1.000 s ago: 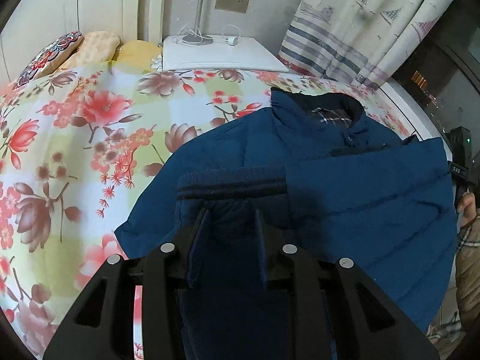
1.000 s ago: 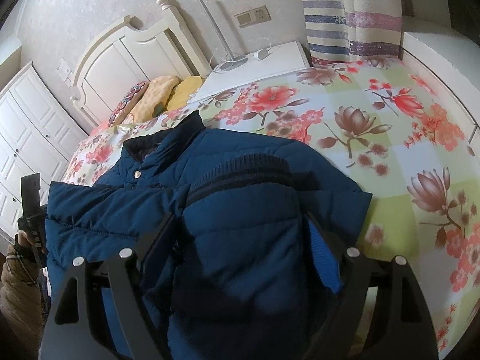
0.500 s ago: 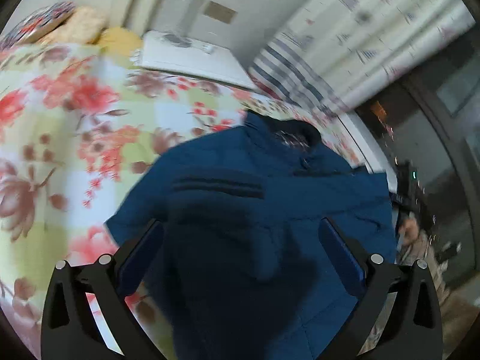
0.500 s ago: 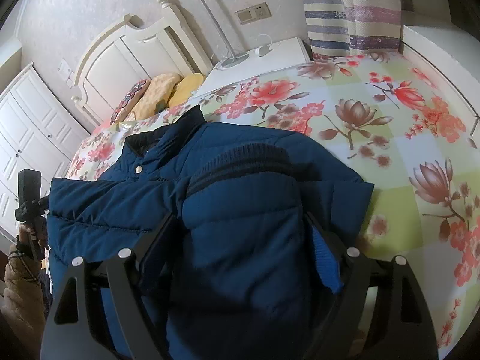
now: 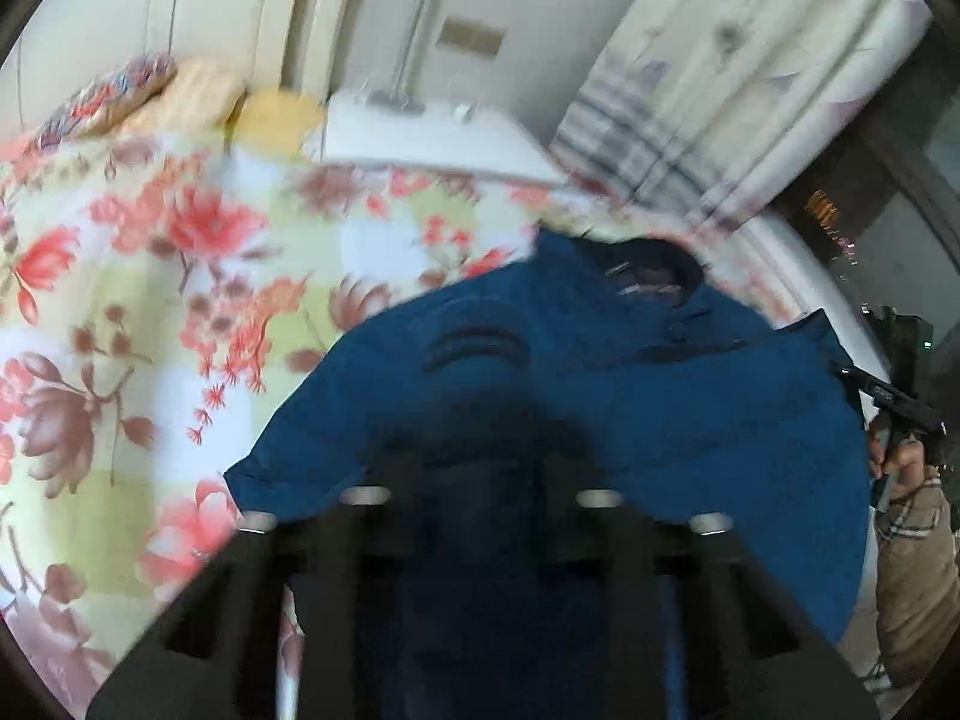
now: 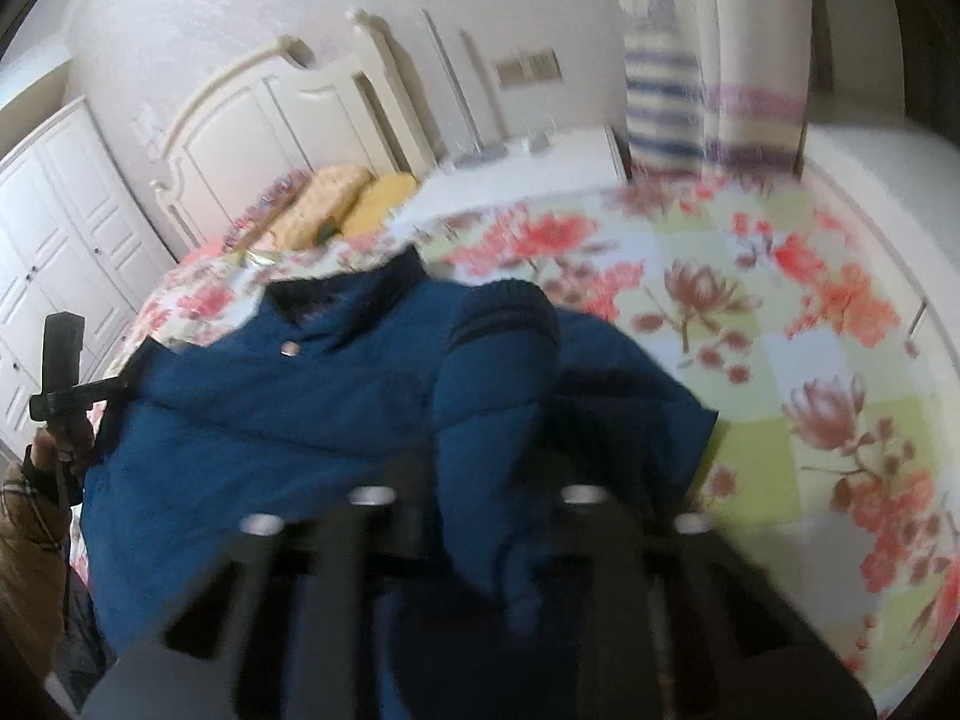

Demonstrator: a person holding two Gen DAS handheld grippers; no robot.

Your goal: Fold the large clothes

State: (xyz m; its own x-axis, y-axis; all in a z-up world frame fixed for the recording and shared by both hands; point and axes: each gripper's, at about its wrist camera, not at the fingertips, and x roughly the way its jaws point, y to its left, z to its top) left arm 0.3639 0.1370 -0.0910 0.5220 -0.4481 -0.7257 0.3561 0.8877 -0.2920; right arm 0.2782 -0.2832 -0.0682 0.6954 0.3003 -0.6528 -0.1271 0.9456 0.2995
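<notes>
A large dark blue padded jacket (image 5: 690,396) lies on the floral bedspread (image 5: 120,276), collar toward the headboard. It also shows in the right wrist view (image 6: 288,414). My left gripper (image 5: 480,480) is shut on a sleeve of the jacket, whose ribbed cuff (image 5: 474,342) lies just ahead. My right gripper (image 6: 480,480) is shut on the other sleeve, whose ribbed cuff (image 6: 510,312) stands up ahead of the fingers. Both views are blurred by motion.
Pillows (image 6: 336,204) lie at the white headboard (image 6: 270,126). A white nightstand (image 5: 432,138) with a lamp stands by the striped curtain (image 5: 690,90). White wardrobe doors (image 6: 54,210) are at the left. Each view shows the other hand at its edge.
Both grippers have closed from wide open onto the sleeves. The right sleeve has lifted and bunched, its cuff now raised. Both cameras are moving.
</notes>
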